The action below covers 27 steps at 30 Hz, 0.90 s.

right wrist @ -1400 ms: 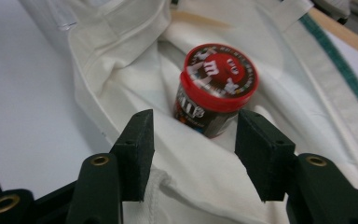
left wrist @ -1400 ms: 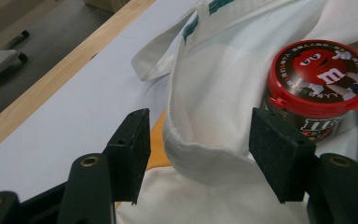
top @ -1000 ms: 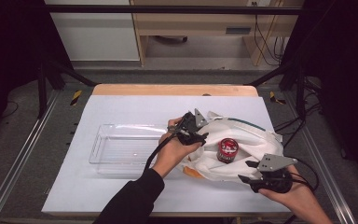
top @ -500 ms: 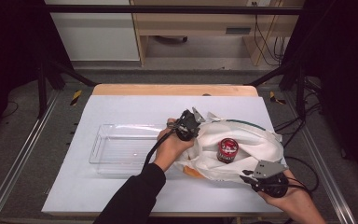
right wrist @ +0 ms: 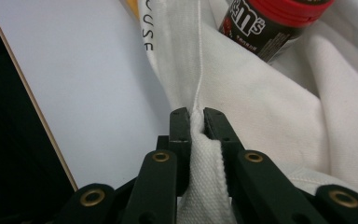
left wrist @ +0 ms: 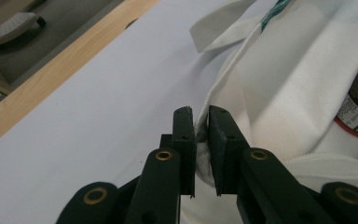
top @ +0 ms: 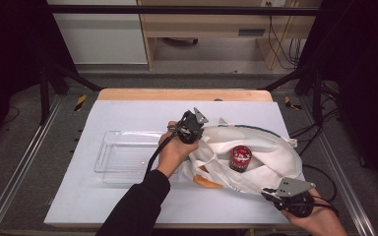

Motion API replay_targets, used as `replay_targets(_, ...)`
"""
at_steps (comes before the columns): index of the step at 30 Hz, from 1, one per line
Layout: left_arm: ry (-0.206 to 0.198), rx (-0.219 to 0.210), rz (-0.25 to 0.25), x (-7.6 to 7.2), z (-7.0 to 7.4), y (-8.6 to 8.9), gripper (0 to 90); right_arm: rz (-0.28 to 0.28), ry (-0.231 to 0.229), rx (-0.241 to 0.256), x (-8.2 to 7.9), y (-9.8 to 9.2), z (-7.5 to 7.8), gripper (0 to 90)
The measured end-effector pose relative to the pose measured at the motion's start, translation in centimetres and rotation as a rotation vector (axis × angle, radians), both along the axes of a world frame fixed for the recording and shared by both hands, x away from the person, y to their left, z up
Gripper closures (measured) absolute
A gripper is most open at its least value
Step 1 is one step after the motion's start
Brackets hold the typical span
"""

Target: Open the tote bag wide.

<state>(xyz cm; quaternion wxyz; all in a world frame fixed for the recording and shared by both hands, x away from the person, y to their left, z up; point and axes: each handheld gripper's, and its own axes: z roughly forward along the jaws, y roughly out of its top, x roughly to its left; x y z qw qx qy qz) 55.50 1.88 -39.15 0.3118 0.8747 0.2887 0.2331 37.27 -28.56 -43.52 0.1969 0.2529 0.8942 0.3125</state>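
At frame centre, your left gripper (top: pixel 193 129) and right gripper (top: pixel 284 195) each clamp the white bag (top: pixel 270 152); spread its mouth evenly.

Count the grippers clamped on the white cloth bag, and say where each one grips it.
2. The left gripper pinches the white cloth bag at its far-left rim; the right gripper clamps its near-right edge.

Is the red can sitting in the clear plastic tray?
No, the red can lies on the white cloth bag, off to the right of the clear tray.
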Motion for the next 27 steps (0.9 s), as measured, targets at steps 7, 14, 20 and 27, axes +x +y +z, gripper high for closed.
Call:
replay_targets(7, 0.024, 0.037, -0.011, 0.1, -1.0, -0.2, 81.6, 0.002, 0.013, 0.000, 0.6, 0.2, -0.4, 82.7)
replay_targets(14, 0.039, 0.069, -0.012, 0.0, -1.4, -0.4, 81.6, 0.001, 0.021, 0.013, 0.6, -0.2, -0.5, 82.5)
replay_targets(20, 0.058, 0.090, -0.014, -0.1, -1.8, -0.5, 81.7, 0.010, 0.026, -0.004, 0.5, 0.1, -0.5, 82.4)
replay_targets(27, 0.060, 0.055, -0.005, -0.4, -2.0, 0.0, 81.6, 0.005, 0.041, 0.014, 0.6, 0.0, -0.3, 81.0)
